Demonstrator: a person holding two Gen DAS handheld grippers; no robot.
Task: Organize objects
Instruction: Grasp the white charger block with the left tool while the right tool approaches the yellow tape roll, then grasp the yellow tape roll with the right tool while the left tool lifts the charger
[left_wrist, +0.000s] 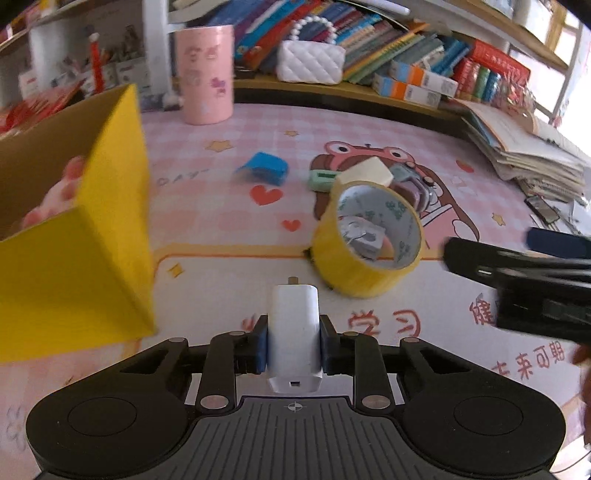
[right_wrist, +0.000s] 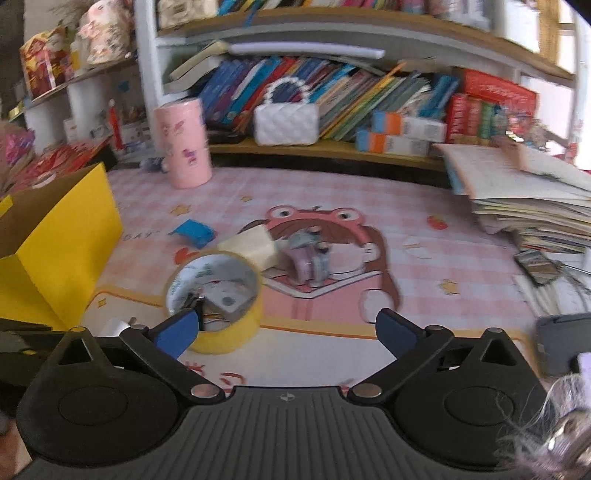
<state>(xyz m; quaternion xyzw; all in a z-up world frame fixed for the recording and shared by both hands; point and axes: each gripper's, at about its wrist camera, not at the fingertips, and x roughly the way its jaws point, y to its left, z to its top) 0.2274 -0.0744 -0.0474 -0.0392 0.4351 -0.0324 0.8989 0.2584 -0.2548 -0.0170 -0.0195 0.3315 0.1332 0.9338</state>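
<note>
White charger: your left gripper (left_wrist: 293, 341) pinches a white plug-in charger (left_wrist: 293, 332) between its blue pads, one pad on each flat side; the charger stands on end with its metal prong pointing away from you, over the desk mat.
Left jaws: drawn in tight on the charger, nothing else between them.
Right jaws: your right gripper (right_wrist: 288, 328) is spread wide with nothing between its blue pads; its left fingertip (right_wrist: 177, 328) sits in front of the tape roll's near rim, and you cannot tell whether it touches.
Yellow tape roll (right_wrist: 216, 299): it lies tilted on the mat (right_wrist: 424, 206), just ahead of the charger, with small metal-and-paper bits inside its core.
Yellow box (left_wrist: 92, 229): open cardboard box at your left, just beside the held charger; something pink shows inside, too blurred to name.
Other loose items: a blue piece (left_wrist: 264, 168) lies alone on the mat beyond the roll; a cream block (right_wrist: 249, 243), a mint-green item (left_wrist: 321, 179) and a purple-grey toy (right_wrist: 310, 258) cluster on the cartoon figure behind the roll.
Background: a pink cylinder (right_wrist: 183, 144) stands at the mat's far edge, a white quilted bag (right_wrist: 286, 123) and rows of books on the shelf behind.
</note>
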